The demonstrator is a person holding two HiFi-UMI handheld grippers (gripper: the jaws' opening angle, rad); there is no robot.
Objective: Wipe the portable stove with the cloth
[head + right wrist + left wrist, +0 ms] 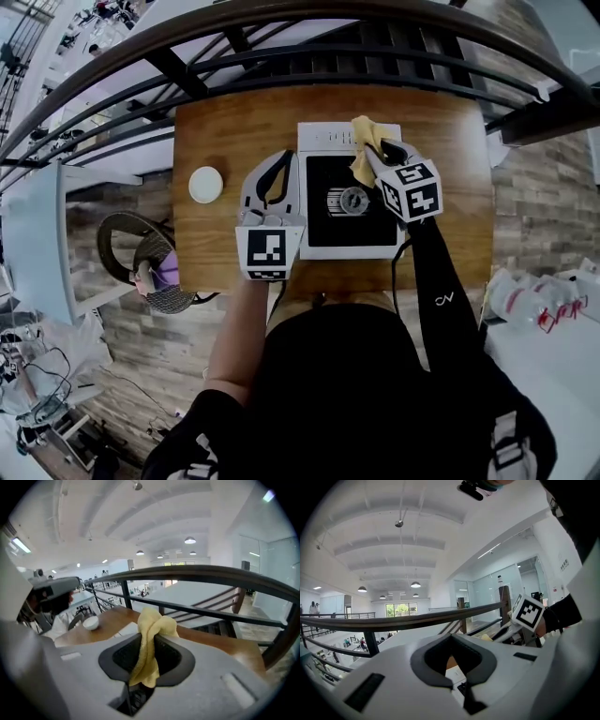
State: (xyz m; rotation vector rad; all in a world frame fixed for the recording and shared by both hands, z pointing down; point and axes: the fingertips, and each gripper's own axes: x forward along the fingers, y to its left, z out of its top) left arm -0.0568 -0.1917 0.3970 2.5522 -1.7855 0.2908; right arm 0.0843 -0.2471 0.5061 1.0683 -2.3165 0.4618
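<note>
The portable stove (349, 242) is white with a black top and a round burner (353, 200), and it sits on the wooden table (225, 131). My right gripper (372, 150) hovers over the stove's far right part, shut on a yellow cloth (363, 155). In the right gripper view the cloth (149, 648) hangs bunched between the jaws of the right gripper (152, 631). My left gripper (286, 155) lies along the stove's left edge, its jaws closed with nothing in them. A bit of the stove (454, 671) shows through the left gripper (451, 636).
A small white round bowl (205, 184) stands on the table left of the stove and also shows in the right gripper view (90, 622). A dark curved railing (328, 66) runs along the table's far edge. A chair (141, 248) stands to the table's left.
</note>
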